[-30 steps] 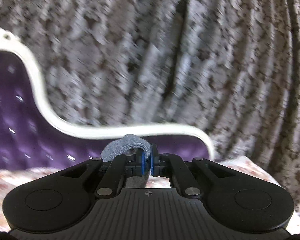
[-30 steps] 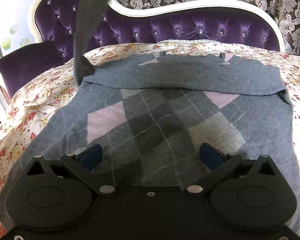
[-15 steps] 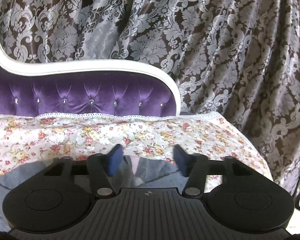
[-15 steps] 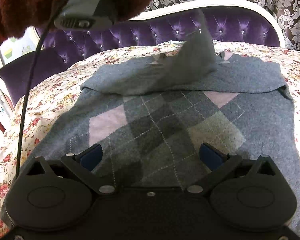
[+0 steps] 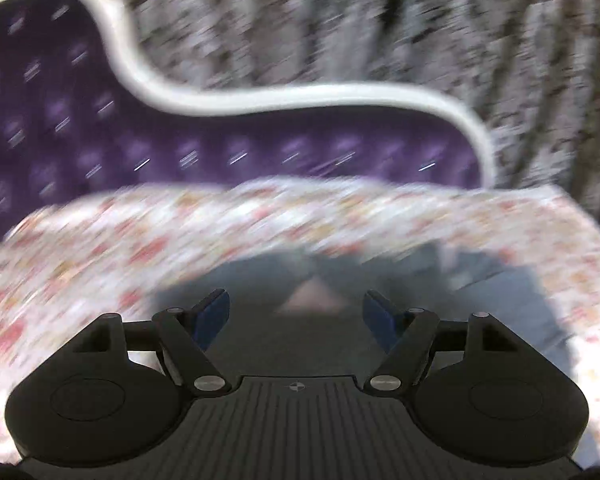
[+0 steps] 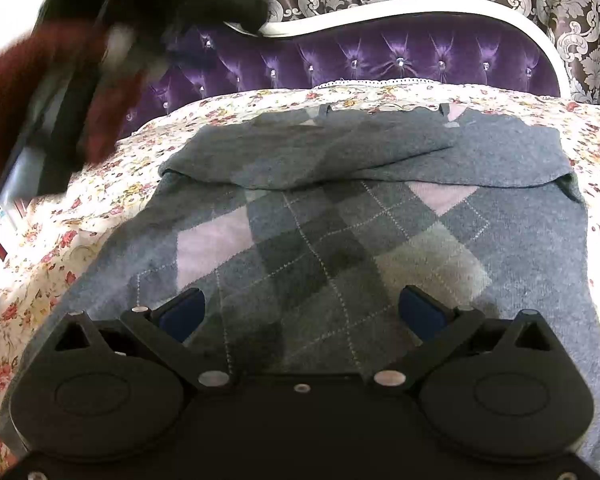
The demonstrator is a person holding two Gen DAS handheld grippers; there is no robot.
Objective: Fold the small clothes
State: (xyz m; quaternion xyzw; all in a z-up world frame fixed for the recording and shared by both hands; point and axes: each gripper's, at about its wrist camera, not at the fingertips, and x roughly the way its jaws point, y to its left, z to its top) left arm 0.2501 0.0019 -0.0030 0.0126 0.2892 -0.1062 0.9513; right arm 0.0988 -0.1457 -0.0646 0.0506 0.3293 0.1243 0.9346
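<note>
A flowered bedspread (image 6: 100, 184) covers the bed in front of a purple tufted headboard (image 6: 380, 56) and patterned curtains. The right gripper (image 6: 302, 310) hovers with jaws apart over the grey argyle sweater (image 6: 340, 248), likely ready to take the hem. The left gripper (image 5: 296, 314), blurred but seemingly spread and empty, sits above the sweater, both sleeves (image 6: 300, 152) lying folded across the chest.

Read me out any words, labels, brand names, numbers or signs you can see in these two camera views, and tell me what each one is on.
None can be read in either view.
The left gripper body carries only a small round crosshair mark, no lettering.
The sweater, the floral bedspread and the purple headboard show pattern only.
At the left edge of the right wrist view, something small and colourful may carry print; it is too small to read.
</note>
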